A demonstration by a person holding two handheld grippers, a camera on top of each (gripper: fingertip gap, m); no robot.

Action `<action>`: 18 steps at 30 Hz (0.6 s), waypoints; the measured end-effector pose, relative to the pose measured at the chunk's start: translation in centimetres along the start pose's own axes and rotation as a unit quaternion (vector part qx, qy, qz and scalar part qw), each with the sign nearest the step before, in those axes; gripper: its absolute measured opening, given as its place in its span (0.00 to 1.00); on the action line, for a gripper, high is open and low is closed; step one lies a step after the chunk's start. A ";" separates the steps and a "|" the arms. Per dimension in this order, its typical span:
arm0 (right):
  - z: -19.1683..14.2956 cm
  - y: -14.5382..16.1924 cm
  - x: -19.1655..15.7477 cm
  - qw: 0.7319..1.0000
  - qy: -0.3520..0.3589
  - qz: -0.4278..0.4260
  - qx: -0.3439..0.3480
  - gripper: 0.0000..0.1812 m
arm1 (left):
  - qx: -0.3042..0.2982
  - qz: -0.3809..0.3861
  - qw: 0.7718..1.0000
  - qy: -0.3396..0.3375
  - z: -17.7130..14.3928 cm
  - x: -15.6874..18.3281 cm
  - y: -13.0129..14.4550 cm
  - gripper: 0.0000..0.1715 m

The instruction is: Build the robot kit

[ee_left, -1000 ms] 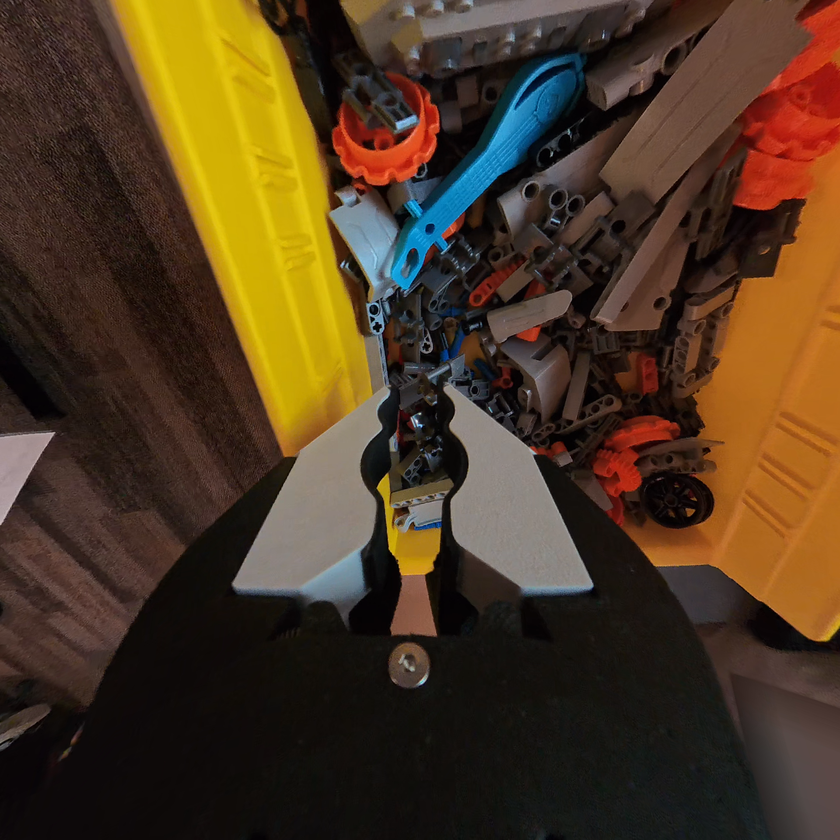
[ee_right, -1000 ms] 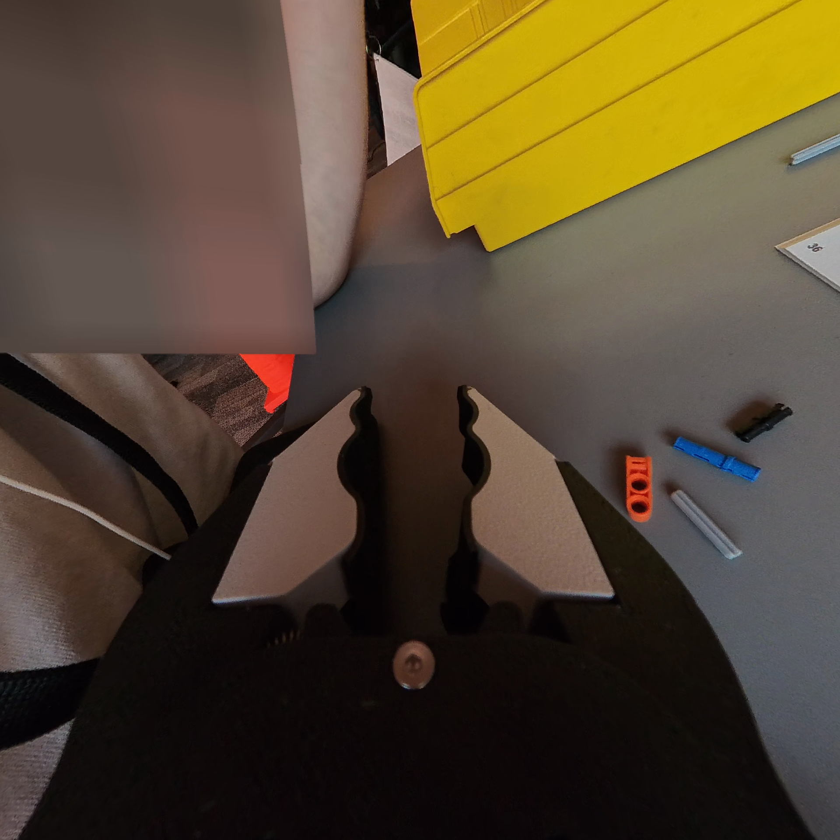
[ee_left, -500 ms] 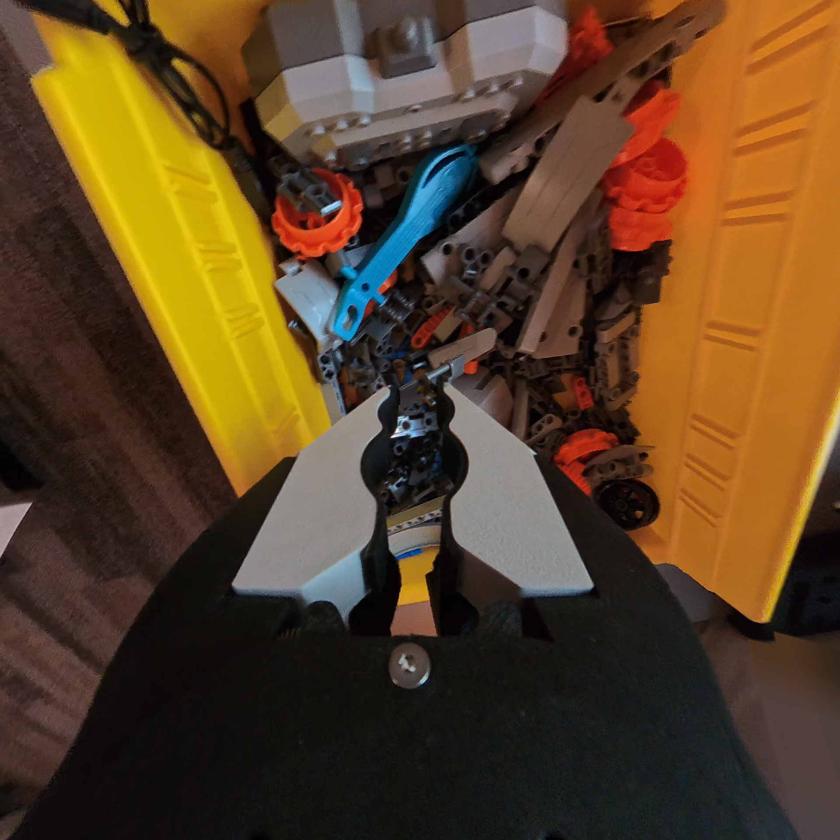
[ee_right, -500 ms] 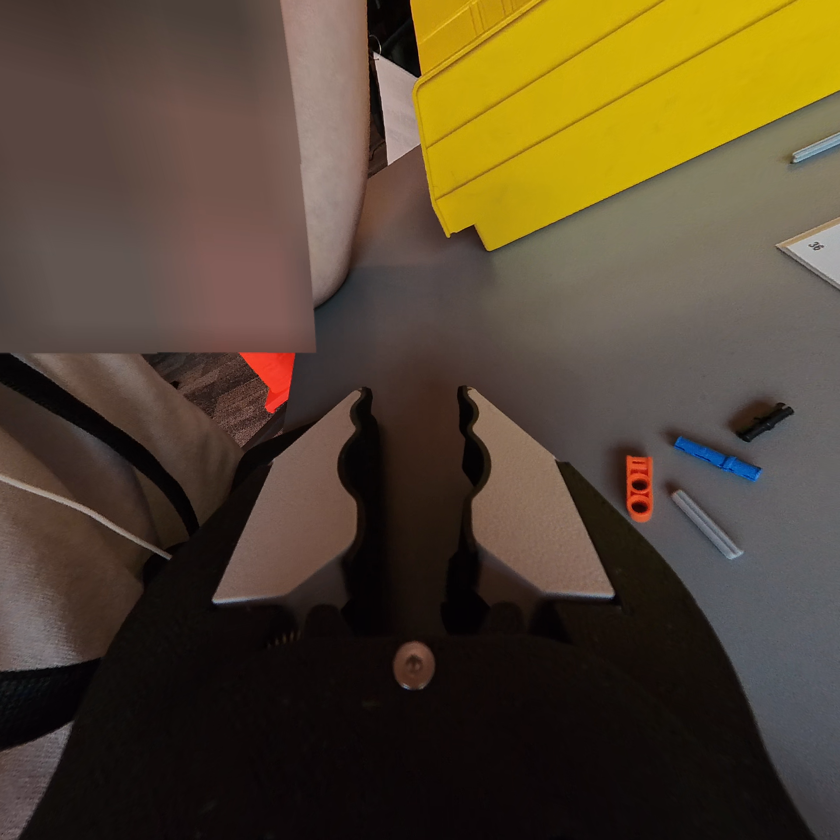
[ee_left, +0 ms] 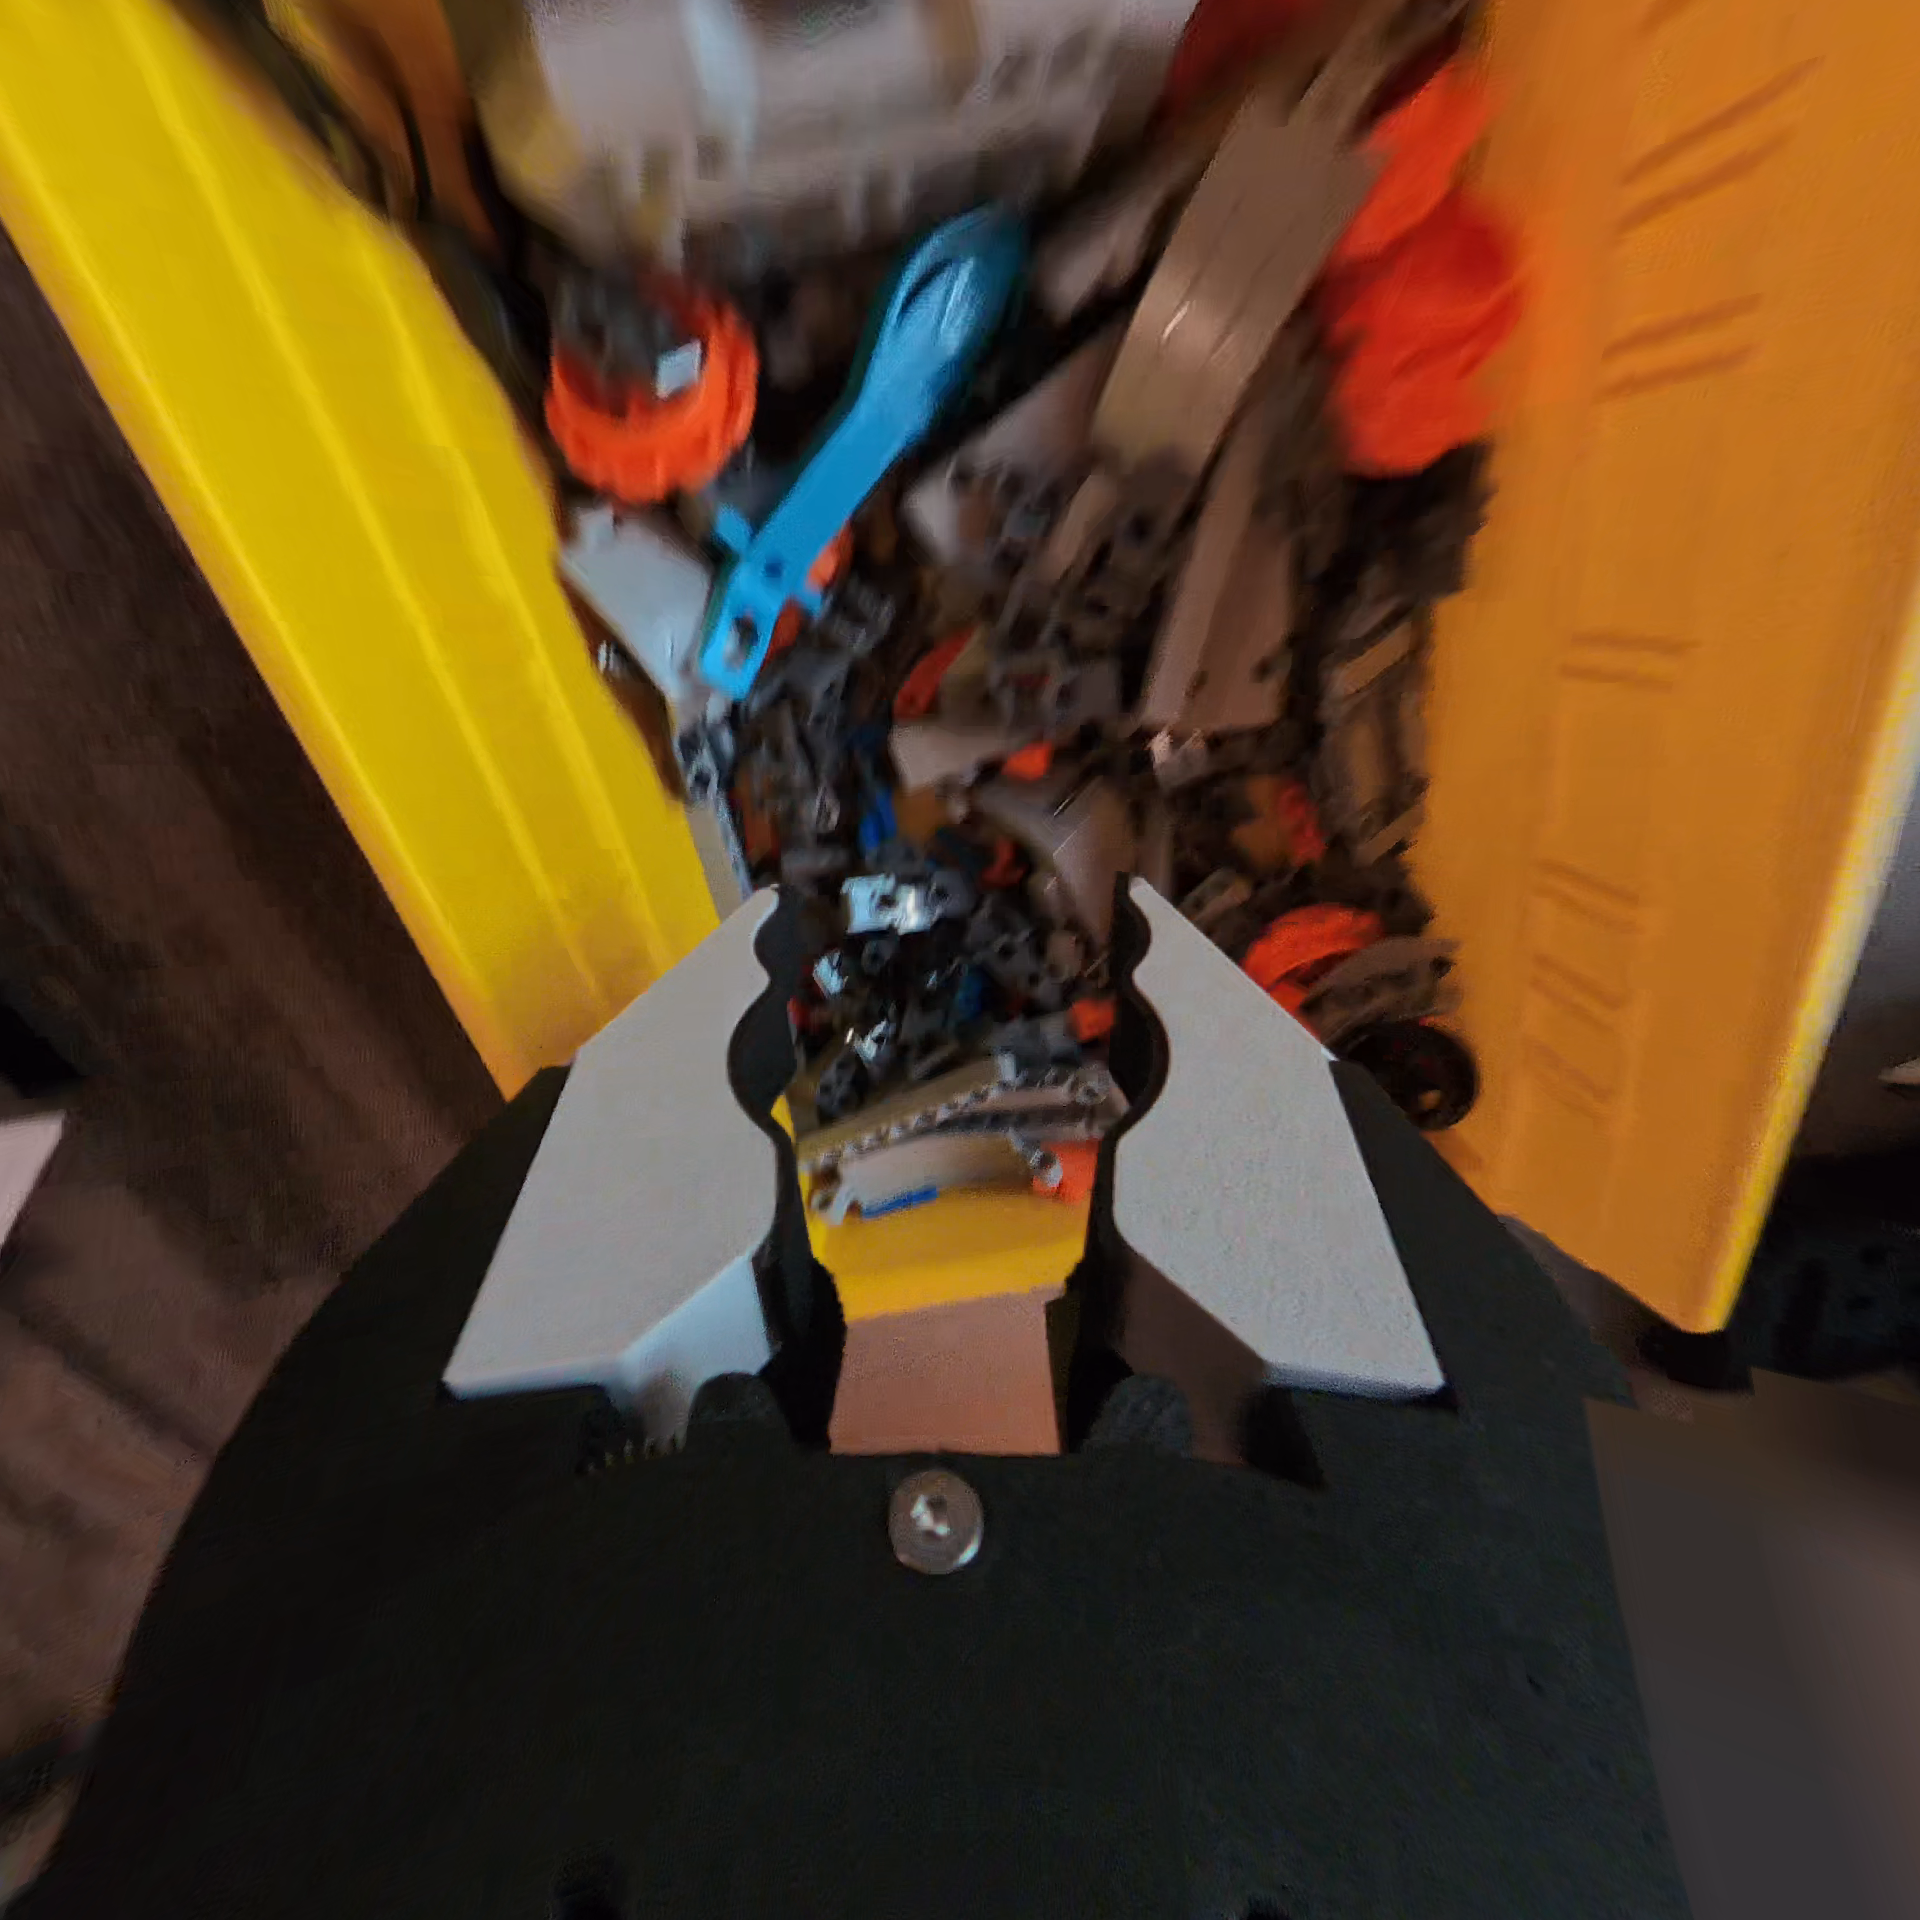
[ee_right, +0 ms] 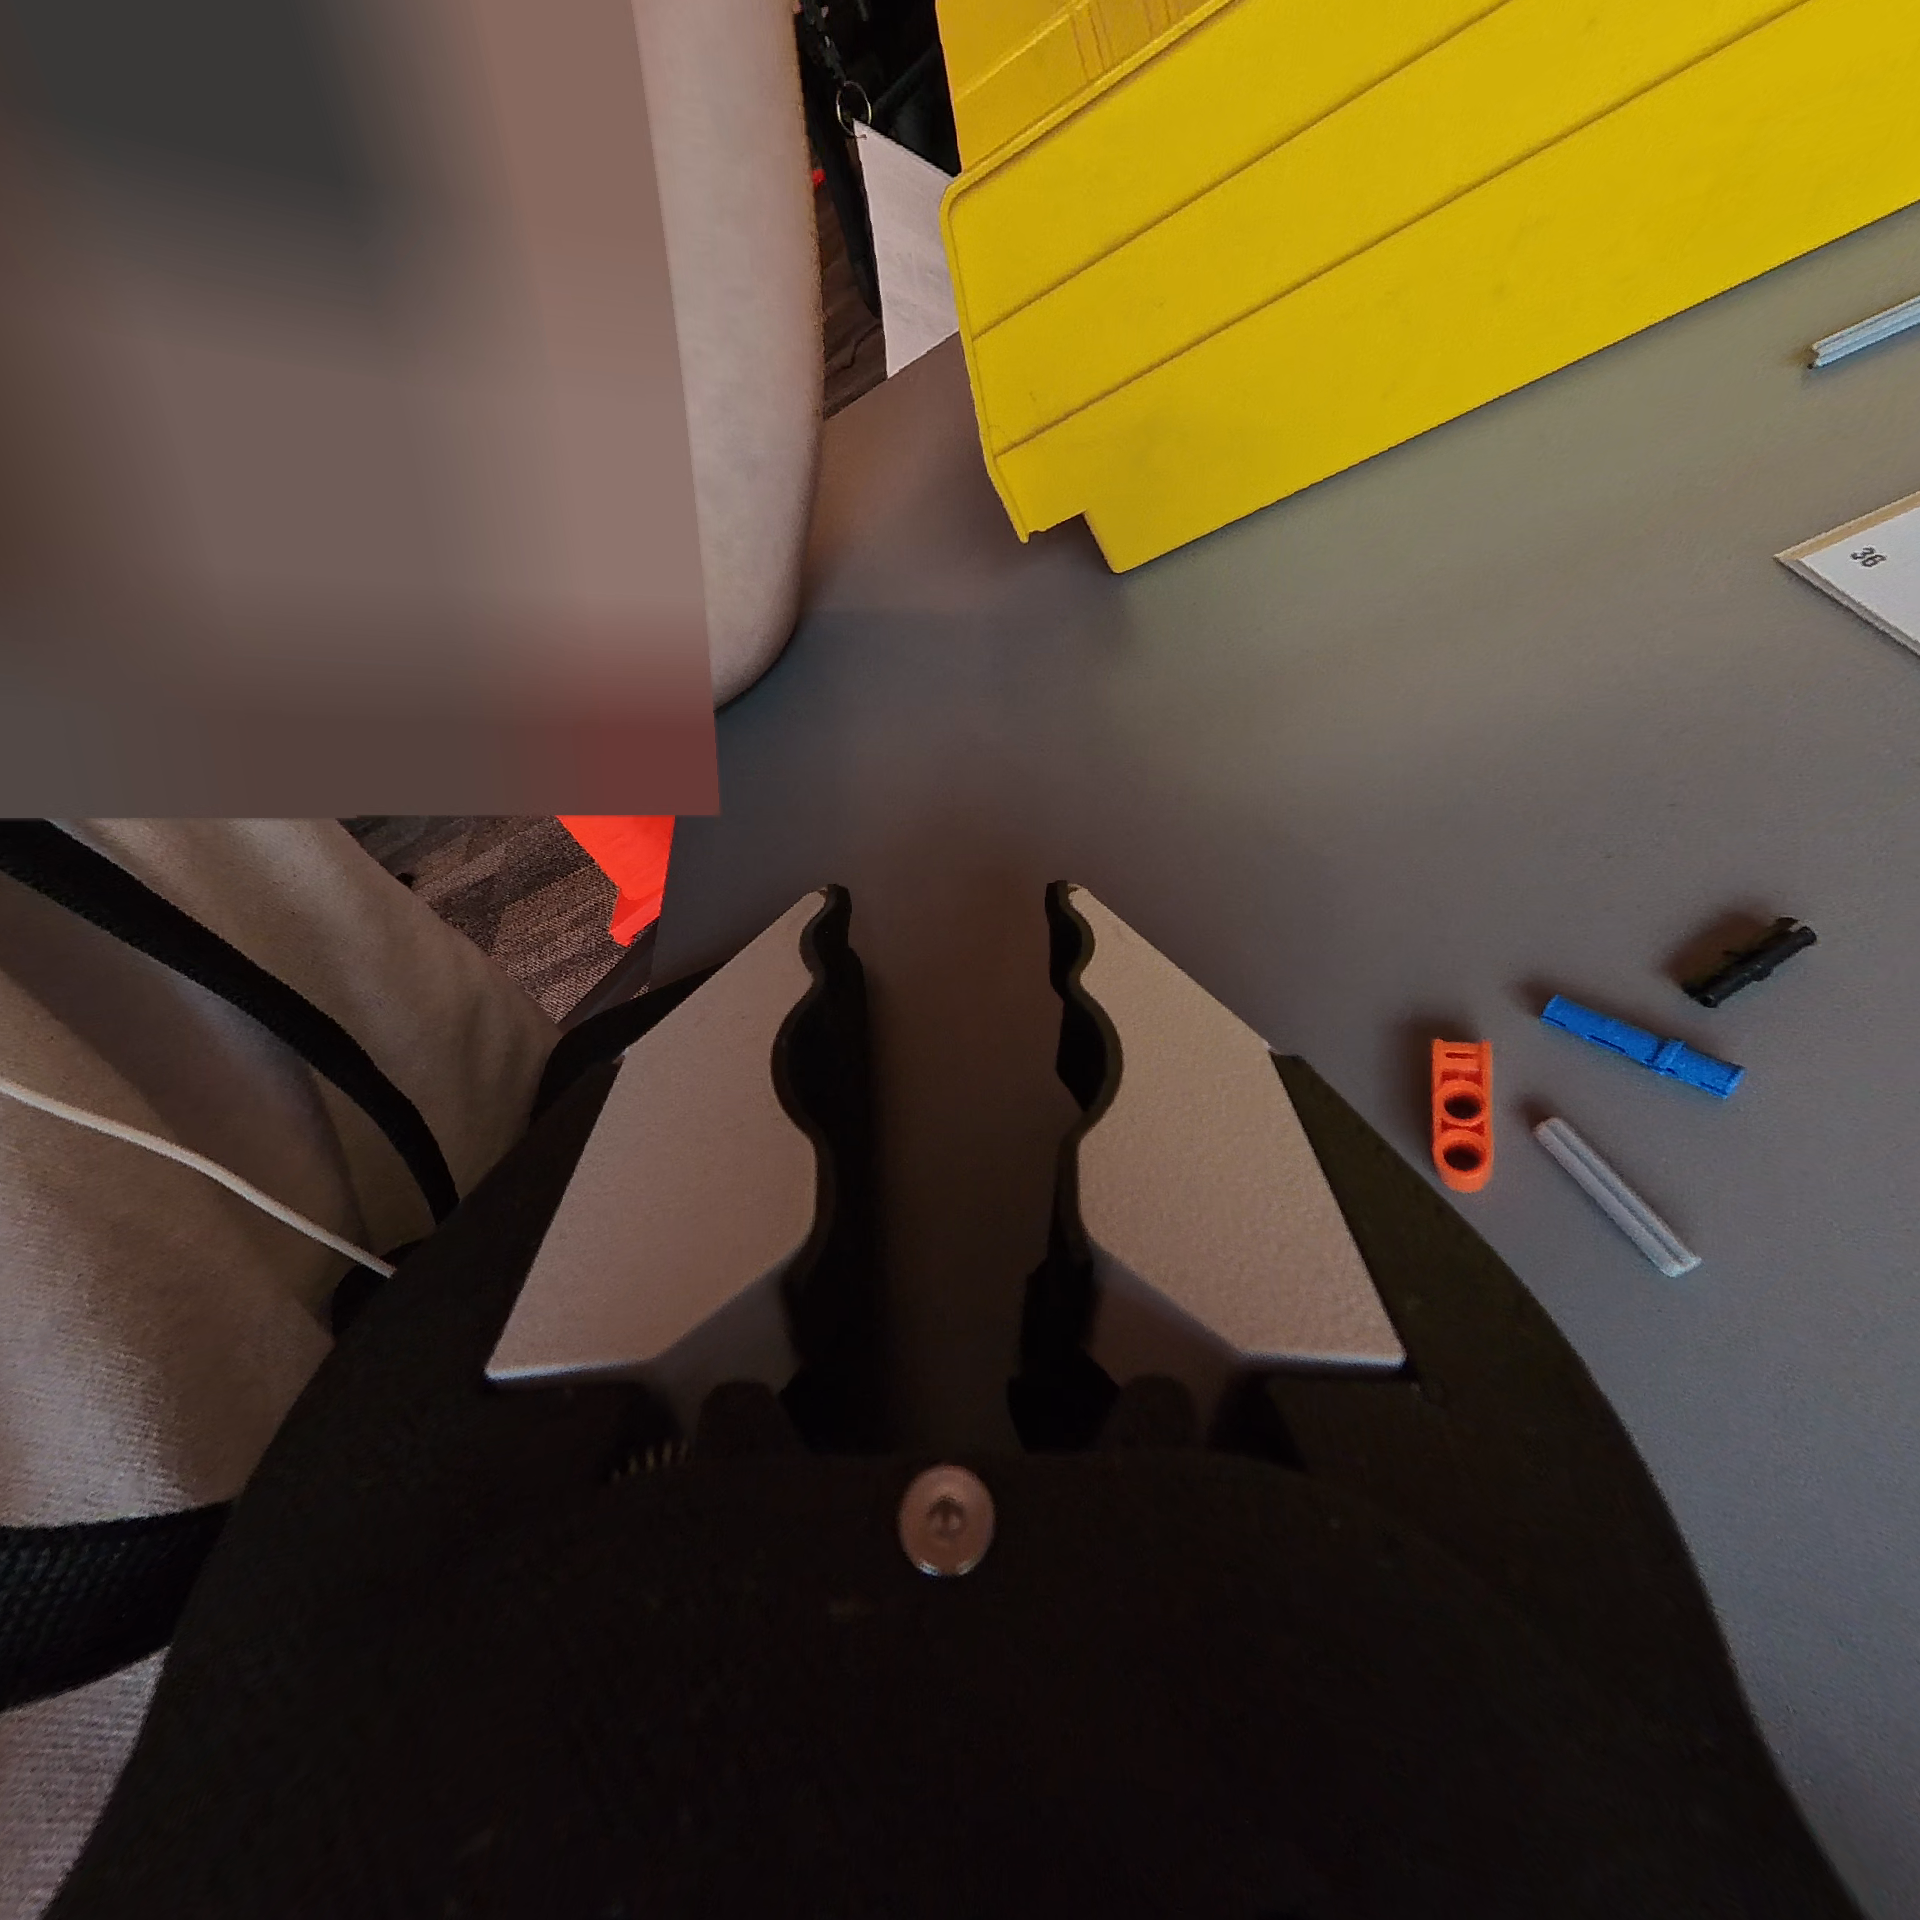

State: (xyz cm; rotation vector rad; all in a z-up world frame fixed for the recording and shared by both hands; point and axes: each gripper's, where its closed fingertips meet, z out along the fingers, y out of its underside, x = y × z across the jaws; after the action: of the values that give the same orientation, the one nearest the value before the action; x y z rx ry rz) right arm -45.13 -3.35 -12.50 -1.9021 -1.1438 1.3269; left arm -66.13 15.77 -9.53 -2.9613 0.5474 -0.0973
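My left gripper (ee_left: pixel 951 896) is open and empty above a yellow bin (ee_left: pixel 343 488) filled with a heap of small grey, black and orange building parts (ee_left: pixel 1039 748). A long blue part (ee_left: pixel 862 468) and an orange gear ring (ee_left: pixel 649 410) lie on the heap; the view is blurred. My right gripper (ee_right: pixel 945 894) is open and empty, low over a grey table (ee_right: pixel 1299 748). To its right lie an orange connector (ee_right: pixel 1462 1114), a blue pin (ee_right: pixel 1640 1060), a light grey axle (ee_right: pixel 1616 1195) and a black pin (ee_right: pixel 1745 961).
The yellow bin's outer wall (ee_right: pixel 1351 270) stands on the table at the back of the right wrist view. A person in light clothing (ee_right: pixel 187 1143) sits at the left. A white card (ee_right: pixel 1865 582) and a grey axle (ee_right: pixel 1865 343) lie at the right edge. Carpeted floor (ee_left: pixel 156 831) lies left of the bin. Spacing between my two grippers at the tips: around 30 cm. The blue pin (ee_right: pixel 1640 1060) lies some 9 cm from my right tips, 25 cm from my left tips. Between my right fingertips and the light grey axle (ee_right: pixel 1616 1195) there is roughly 9 cm.
My left gripper has opened wide and drawn back from the heap in the bin; a small grey part was at its tips before. My right gripper has not moved.
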 end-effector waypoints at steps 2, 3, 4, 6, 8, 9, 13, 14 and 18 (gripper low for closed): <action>0.0 0.0 0.0 1.000 0.000 0.000 0.000 0.21 | -0.069 -0.028 0.997 -0.020 1.5 -1.3 2.2 0.35; 0.0 0.0 0.0 1.000 0.000 0.000 -0.001 0.21 | -0.092 -0.041 0.995 -0.023 2.1 -1.8 2.9 0.35; 0.0 0.0 0.0 1.000 0.000 0.000 -0.001 0.21 | -0.110 -0.053 0.992 -0.021 2.6 -2.0 3.3 0.35; 0.0 0.0 0.0 1.000 0.000 0.000 0.000 0.21 | -0.138 -0.067 0.988 -0.023 3.4 -2.4 4.0 0.33; 0.0 0.0 0.0 1.000 0.000 0.002 0.000 0.21 | -0.148 -0.073 0.986 -0.017 3.9 -2.3 4.1 0.31; 0.0 0.0 0.0 1.000 -0.001 0.002 0.001 0.21 | -0.156 -0.075 0.985 -0.013 4.1 -2.2 4.3 0.31; 0.0 0.0 0.0 1.000 -0.001 0.003 0.000 0.21 | -0.202 -0.070 0.977 -0.006 5.1 -1.7 5.3 0.27; 0.0 0.0 0.0 1.000 -0.001 0.003 0.000 0.21 | -0.201 -0.065 0.977 -0.009 5.2 -1.7 5.1 0.26; 0.0 0.0 0.1 1.000 -0.001 0.004 0.000 0.21 | -0.200 -0.027 0.979 -0.009 5.2 -0.9 4.7 0.12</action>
State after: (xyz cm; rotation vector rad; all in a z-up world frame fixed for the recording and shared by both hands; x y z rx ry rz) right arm -45.11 -3.31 -12.55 -1.9074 -1.1388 1.3343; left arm -68.18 12.32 -15.35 -3.3639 0.5395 0.0390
